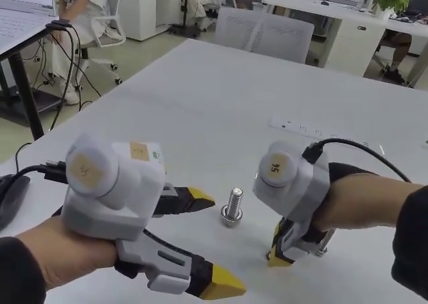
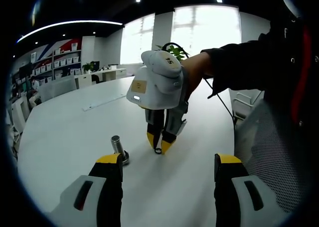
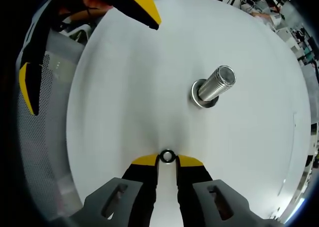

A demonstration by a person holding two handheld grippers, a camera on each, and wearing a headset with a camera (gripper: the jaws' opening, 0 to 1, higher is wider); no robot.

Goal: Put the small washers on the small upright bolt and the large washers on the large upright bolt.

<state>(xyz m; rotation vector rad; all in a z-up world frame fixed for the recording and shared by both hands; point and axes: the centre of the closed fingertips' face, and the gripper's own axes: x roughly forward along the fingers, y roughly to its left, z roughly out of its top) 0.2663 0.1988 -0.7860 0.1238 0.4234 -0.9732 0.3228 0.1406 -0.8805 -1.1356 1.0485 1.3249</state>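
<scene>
— Nearest the lens: left gripper, jaws spread wide, nothing between them, hanging low over the white table.

— And opposite?

— Right gripper, pointed down at the tabletop, tips pinched almost together on a small washer. Grips it across the rim, with the hole open to sight between the yellow pads.

— Placed how against the bolt?

— Near, but clearly apart. Upright bolt between the two grippers, with a wider ring lying round its foot. Looks too thick for the pinched washer, so probably the large bolt and not the right home for this piece.

— Handling?

— Thin, stiff, smooth metal, and very light by the look of it. Won't bend or break, but could slip or flip out of hard tips with little warning. Best gripped at the rim with the hole left clear and the flat face level. Calls for lowering it square over the matching thread and then easing the jaws apart gently. Tilted, likely snags on the thread or skitters away across the smooth tabletop.
</scene>
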